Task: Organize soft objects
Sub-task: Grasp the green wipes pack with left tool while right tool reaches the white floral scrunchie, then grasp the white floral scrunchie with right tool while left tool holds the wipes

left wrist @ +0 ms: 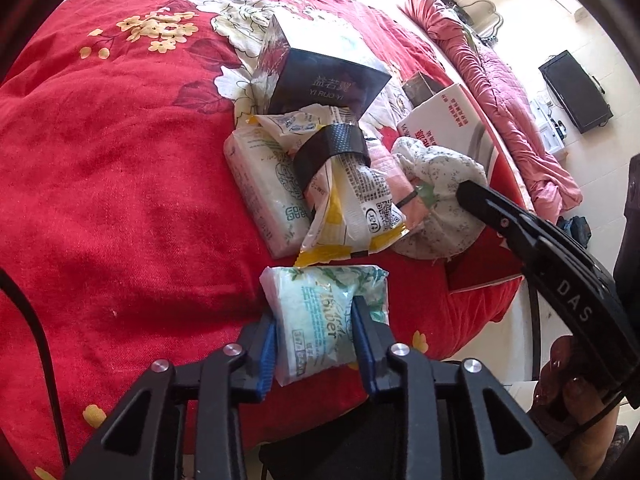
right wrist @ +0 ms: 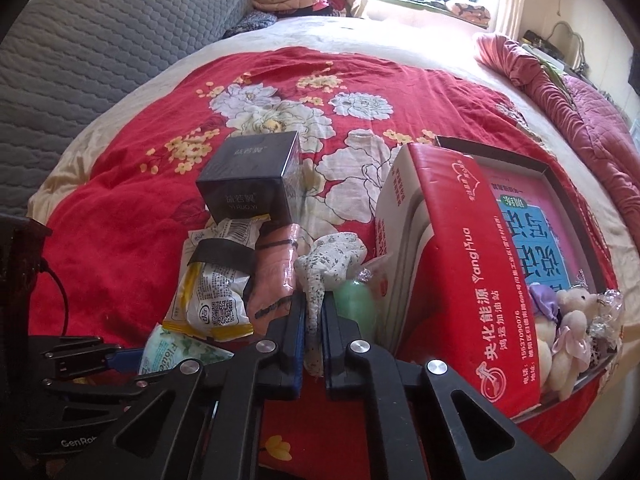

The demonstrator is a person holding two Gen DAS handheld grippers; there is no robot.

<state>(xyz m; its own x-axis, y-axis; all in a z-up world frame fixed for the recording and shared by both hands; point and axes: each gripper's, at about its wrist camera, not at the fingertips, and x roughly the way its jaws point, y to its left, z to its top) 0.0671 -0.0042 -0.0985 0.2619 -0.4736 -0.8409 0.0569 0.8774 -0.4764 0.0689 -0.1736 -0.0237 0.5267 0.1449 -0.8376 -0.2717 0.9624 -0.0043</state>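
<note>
The left gripper (left wrist: 316,336) is clenched on a small tissue pack (left wrist: 326,312), its blue pads pressing the pack's two long sides so the soft wrapper bulges a little between them. The right gripper (right wrist: 314,332) is pinched tight on a fold of the flowered cloth (right wrist: 330,258), which bunches up just ahead of the fingertips.

To do this step well, I would keep both squeezes gentle and lift straight up before travelling — the cloth lies against the pink bundle (right wrist: 276,268) and a green pouch (right wrist: 354,308), and a sideways drag would likely pull them along. The thin fold could also slip, so a deeper bite may be safer.

The tissue pack is pale blue-green with a leafy print, plump and yielding, sitting at the near edge of the red bed cover (left wrist: 120,184), just in front of the pile. In that pile a yellow-edged packet (left wrist: 352,208) with black tape leans on a larger white tissue pack (left wrist: 264,188), and a dark box (left wrist: 320,72) stands behind them. To the right, a red carton (right wrist: 448,264) leans on a tray (right wrist: 556,184) holding small teddy bears (right wrist: 572,320).
</note>
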